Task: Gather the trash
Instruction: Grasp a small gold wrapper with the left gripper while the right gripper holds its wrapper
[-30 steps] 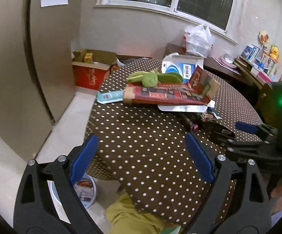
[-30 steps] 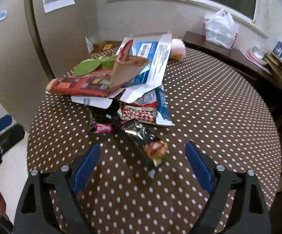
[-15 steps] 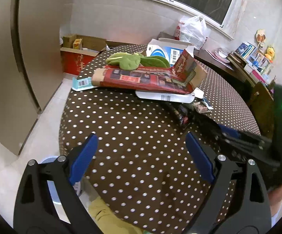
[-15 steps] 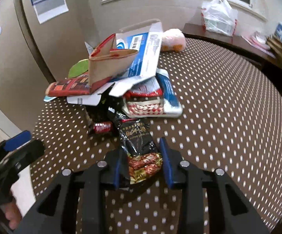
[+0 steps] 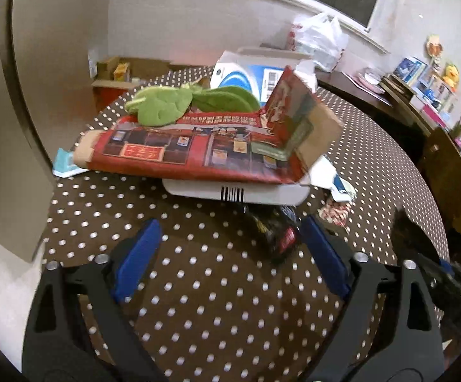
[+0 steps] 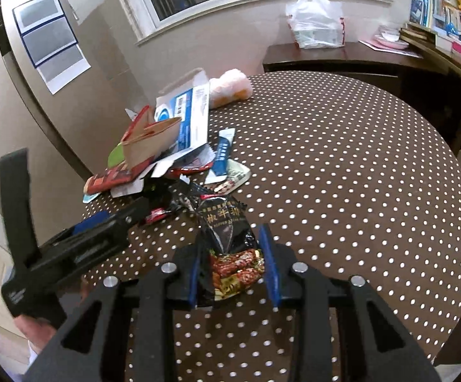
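Right gripper: the black two-finger right gripper with blue pads (image 6: pixel 232 264) is clamped on the lower end of a crumpled black foil snack wrapper with a red food picture (image 6: pixel 227 248); the wrapper's upper part stands up out of the pinch, toward the pile.
Left gripper: the black two-finger left gripper with blue pads (image 5: pixel 230 254) has its fingers spread wide apart with nothing between the pads, over the near-left part of the table (in the right wrist view it shows from the side at the table's left edge (image 6: pixel 109 222)).
Table: a round table under a brown cloth with white polka dots (image 6: pixel 342 175).
Small wrapper: a small dark wrapper with a red label (image 5: pixel 278 235) lies on the cloth just inside the left gripper's right finger; whether it touches the pad I cannot tell.
Pile: toward the left edge of the table, a flattened red printed cardboard carton (image 5: pixel 198 149) rests on a white folded card with a barcode (image 5: pixel 233 192).
On the carton: a green leaf-shaped plush piece (image 5: pixel 166 105) lies on its far end.
Behind it: an opened white and blue cardboard box (image 6: pixel 186 117) stands tilted.
Loose packets: a blue sachet (image 6: pixel 222 156) and a flat printed packet (image 6: pixel 233 178) lie just right of the pile.
Far edge: a pale pink and orange soft bundle (image 6: pixel 230 87).
Sideboard: a white plastic bag (image 6: pixel 316 22) sits on a dark wooden sideboard (image 6: pixel 342 54) beyond the table.
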A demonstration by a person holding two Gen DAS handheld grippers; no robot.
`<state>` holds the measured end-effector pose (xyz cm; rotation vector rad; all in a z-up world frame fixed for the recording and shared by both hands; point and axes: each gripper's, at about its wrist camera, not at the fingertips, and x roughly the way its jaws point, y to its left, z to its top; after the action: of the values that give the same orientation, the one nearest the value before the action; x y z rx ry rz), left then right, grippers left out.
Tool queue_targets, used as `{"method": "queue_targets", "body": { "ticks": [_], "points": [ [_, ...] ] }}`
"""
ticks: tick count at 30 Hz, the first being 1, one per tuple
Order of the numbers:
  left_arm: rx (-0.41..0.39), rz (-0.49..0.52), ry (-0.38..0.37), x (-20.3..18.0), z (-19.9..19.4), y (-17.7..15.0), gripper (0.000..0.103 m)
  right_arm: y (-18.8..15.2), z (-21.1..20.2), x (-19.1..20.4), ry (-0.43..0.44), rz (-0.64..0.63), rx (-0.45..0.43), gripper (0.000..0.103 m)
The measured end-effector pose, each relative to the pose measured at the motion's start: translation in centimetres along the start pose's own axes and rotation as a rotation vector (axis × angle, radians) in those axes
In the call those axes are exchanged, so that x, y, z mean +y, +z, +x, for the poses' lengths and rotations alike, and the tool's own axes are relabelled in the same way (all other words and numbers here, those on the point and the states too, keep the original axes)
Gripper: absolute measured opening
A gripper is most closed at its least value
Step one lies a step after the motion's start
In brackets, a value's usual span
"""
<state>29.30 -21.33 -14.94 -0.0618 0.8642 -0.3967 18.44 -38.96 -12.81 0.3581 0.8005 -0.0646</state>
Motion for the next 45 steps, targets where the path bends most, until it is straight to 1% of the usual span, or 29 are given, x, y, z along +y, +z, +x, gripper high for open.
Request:
{"method": "queue_targets", "body": {
  "ticks": [1, 2, 3, 4, 5, 8, 13, 17, 21, 23, 24, 25, 26, 27, 28, 29, 31, 32, 33, 34, 35, 36, 37, 40, 42, 45],
  "points": [
    [0.002, 0.012, 0.005, -0.1, 0.1, 0.2, 0.076, 0.0, 0.0, -0.1, -0.004, -0.002, 0.003, 0.032],
    [0.016, 0.037, -0.042, -0.4, 0.3, 0.5, 0.052, 0.0, 0.2, -0.2, -0.006, -0.004, 0.008, 0.032],
    [0.025, 0.051, -0.053, -0.4, 0.5, 0.5, 0.038, 0.0, 0.4, -0.3, -0.005, -0.004, 0.013, 0.032],
    [0.021, 0.061, -0.033, -0.5, 0.5, 0.5, 0.031, 0.3, 1.0, -0.4, -0.005, -0.001, 0.018, 0.032],
    [0.022, 0.069, -0.036, -0.5, 0.4, 0.4, 0.023, 0.4, 1.3, -0.4, -0.005, 0.002, 0.021, 0.032],
    [0.036, 0.083, -0.084, -0.3, -0.4, -0.2, 0.018, 0.1, 1.3, -0.3, -0.003, 0.009, 0.023, 0.032],
    [0.049, 0.104, -0.118, -0.1, -2.3, -1.9, 0.013, -0.6, 0.5, 0.1, -0.003, 0.011, 0.018, 0.032],
    [0.072, 0.129, -0.152, -0.3, -4.0, -3.7, 0.012, -1.7, -0.4, 0.6, -0.045, -0.011, 0.016, 0.032],
    [0.100, 0.182, -0.180, -1.0, -5.5, -5.3, 0.012, -3.1, -0.5, 0.6, -0.088, -0.030, 0.052, 0.033],
    [0.090, 0.231, -0.188, -1.4, -6.1, -6.0, 0.012, -3.7, -0.3, 0.4, -0.098, -0.040, 0.070, 0.034],
    [0.071, 0.253, -0.184, -1.6, -6.3, -6.3, 0.016, -4.0, -0.5, 0.4, -0.101, -0.053, 0.057, 0.035],
    [0.046, 0.274, -0.156, -1.7, -6.4, -6.8, 0.017, -4.1, -0.5, 0.5, -0.103, -0.059, 0.059, 0.037],
    [0.039, 0.280, -0.142, -1.6, -6.3, -6.9, 0.021, -4.1, -0.5, 0.5, -0.103, -0.065, 0.058, 0.040],
    [0.037, 0.273, -0.132, -1.5, -6.2, -6.9, 0.031, -4.1, -0.6, 0.4, -0.093, -0.064, 0.057, 0.042],
    [0.054, 0.250, -0.136, -1.2, -6.1, -6.8, 0.040, -4.1, -0.6, 0.3, -0.084, -0.059, 0.056, 0.047],
    [0.064, 0.225, -0.157, -0.8, -5.9, -6.7, 0.052, -4.1, -0.5, 0.3, -0.077, -0.053, 0.055, 0.051],
    [0.054, 0.197, -0.169, -0.5, -5.9, -6.6, 0.053, -3.9, -0.3, 0.3, -0.074, -0.051, 0.050, 0.055],
    [0.051, 0.206, -0.159, -0.6, -5.8, -6.6, 0.052, -3.9, -0.2, 0.3, -0.078, -0.056, 0.045, 0.055],
    [0.044, 0.218, -0.141, -0.8, -5.8, -6.8, 0.042, -3.9, 0.0, 0.5, -0.095, -0.070, 0.038, 0.055],
    [0.033, 0.229, -0.104, -1.0, -5.7, -6.9, 0.035, -3.9, 0.1, 0.7, -0.106, -0.083, 0.034, 0.054],
    [0.035, 0.223, -0.120, -1.0, -5.7, -6.9, 0.023, -4.0, 0.1, 1.0, -0.124, -0.104, 0.031, 0.047],
    [0.046, 0.198, -0.141, -0.8, -5.6, -6.8, 0.021, -4.1, 0.2, 1.2, -0.137, -0.119, 0.029, 0.040],
    [0.051, 0.183, -0.147, -0.6, -5.6, -6.7, 0.020, -4.1, 0.2, 1.4, -0.160, -0.136, 0.025, 0.037],
    [0.056, 0.152, -0.169, -0.2, -5.8, -6.6, 0.013, -4.3, 0.0, 1.5, -0.155, -0.159, 0.014, 0.035],
    [0.042, 0.161, -0.170, -0.1, -6.3, -6.9, 0.011, -4.7, -0.2, 1.9, -0.148, -0.188, 0.010, 0.035],
    [0.035, 0.151, -0.173, 0.1, -6.9, -7.3, 0.009, -4.9, -0.5, 2.1, -0.125, -0.166, 0.012, 0.035]
  ]
}}
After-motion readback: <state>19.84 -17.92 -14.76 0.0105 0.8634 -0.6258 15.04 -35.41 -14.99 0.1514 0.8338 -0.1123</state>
